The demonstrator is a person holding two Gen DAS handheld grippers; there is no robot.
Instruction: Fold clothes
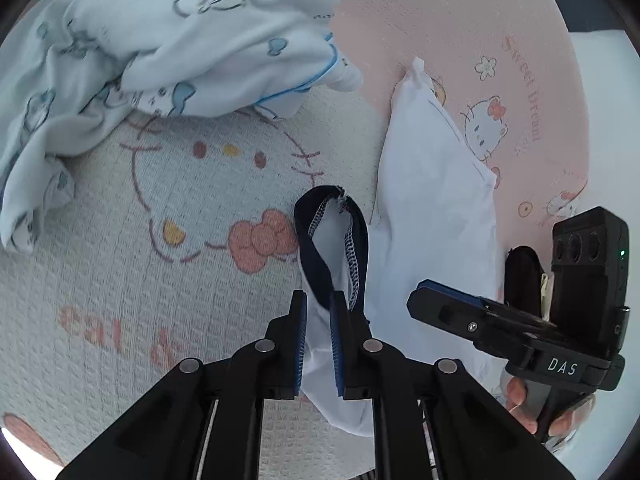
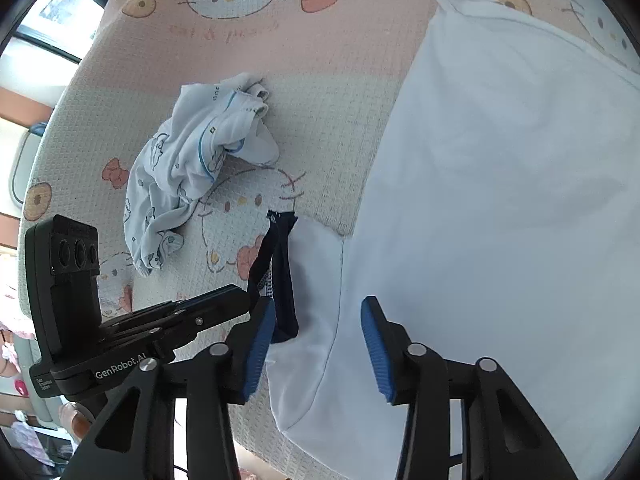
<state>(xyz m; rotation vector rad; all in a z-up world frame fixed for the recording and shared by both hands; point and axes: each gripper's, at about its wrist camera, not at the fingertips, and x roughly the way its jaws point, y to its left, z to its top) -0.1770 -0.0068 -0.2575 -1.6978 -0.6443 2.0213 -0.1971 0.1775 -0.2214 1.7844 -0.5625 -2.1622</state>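
A: Start at the left. What's lying there?

B: A crumpled pale blue printed garment (image 1: pixel 132 64), heaped at the far left of the cartoon-cat bedspread (image 1: pixel 168 272). Nobody is touching it; I'd guess it waits its turn.

A: And in the middle?

B: The white T-shirt (image 1: pixel 432 216), the one being folded. Its navy-trimmed collar (image 1: pixel 332 240) stands up in a loop because the left gripper (image 1: pixel 318 344) has pinched the white cloth just below it. The jaws are nearly together, with fabric squeezed between the blue pads.

A: Why hold it there?

B: Probably to lift the neck end so the shirt can be drawn straight or carried over onto its own body. The rest of the shirt trails away to the far right and lies flat on the bedspread.

A: The other claw?

B: The right gripper (image 2: pixel 320 344) hangs over the shirt's near part, just right of the collar. Its jaws stand wide apart, with cloth beneath them, and neither pad presses on it. It holds nothing.

A: Risk?

B: With one pinch only, the shirt could swing or bunch.
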